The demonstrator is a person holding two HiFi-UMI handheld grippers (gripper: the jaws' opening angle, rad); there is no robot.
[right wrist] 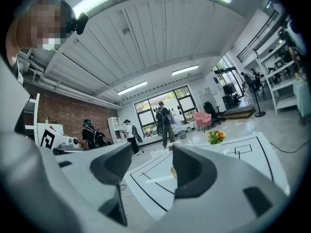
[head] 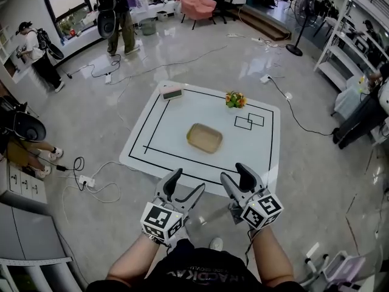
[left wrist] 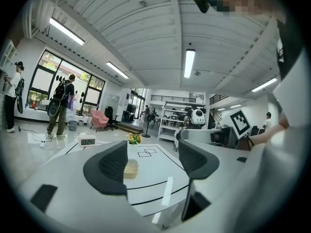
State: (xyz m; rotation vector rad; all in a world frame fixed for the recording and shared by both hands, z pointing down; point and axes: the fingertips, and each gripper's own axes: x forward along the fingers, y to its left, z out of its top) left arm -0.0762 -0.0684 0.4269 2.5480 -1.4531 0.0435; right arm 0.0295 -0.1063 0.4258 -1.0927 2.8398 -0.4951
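Observation:
A white table [head: 255, 145] with black lines stands ahead of me. On its middle lies a shallow tan tray [head: 204, 137]. A small pot of orange and yellow flowers [head: 235, 100] stands toward the far side, and a small digital clock [head: 172, 93] sits at the far left corner. My left gripper [head: 185, 184] and right gripper [head: 237, 176] hover side by side off the table's near edge, both open and empty. The left gripper view shows the tan tray [left wrist: 130, 169], flowers [left wrist: 133, 138] and clock [left wrist: 87, 140]; the flowers [right wrist: 216, 136] also show in the right gripper view.
Cables and a power strip [head: 86, 180] lie on the floor at left. Several people [head: 37, 50] stand by the windows at the far left. A pink armchair [head: 196, 3] is at the back, white shelving [head: 349, 47] at right, and a grey cabinet [head: 27, 242] is close at my left.

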